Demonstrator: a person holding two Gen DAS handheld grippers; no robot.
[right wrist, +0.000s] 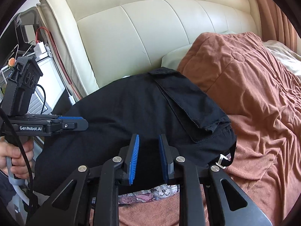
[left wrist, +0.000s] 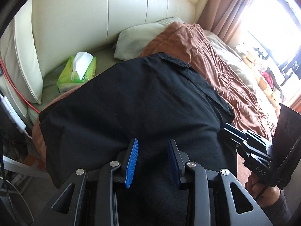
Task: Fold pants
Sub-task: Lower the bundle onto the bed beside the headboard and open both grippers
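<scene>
The black pants (left wrist: pixel 131 101) lie bunched on the brown blanket (right wrist: pixel 254 86) by the headboard (left wrist: pixel 94 9), my left gripper (left wrist: pixel 152 162) and right gripper (right wrist: pixel 148 158) poised with jaws parted, grasping nothing, so next I'd pinch the near edge and fold.

Both wrist cams sit close over the black pants (left wrist: pixel 131 103), angled down toward the cream headboard (right wrist: pixel 150 28); shared: pants, brown blanket (right wrist: pixel 254 94)
</scene>
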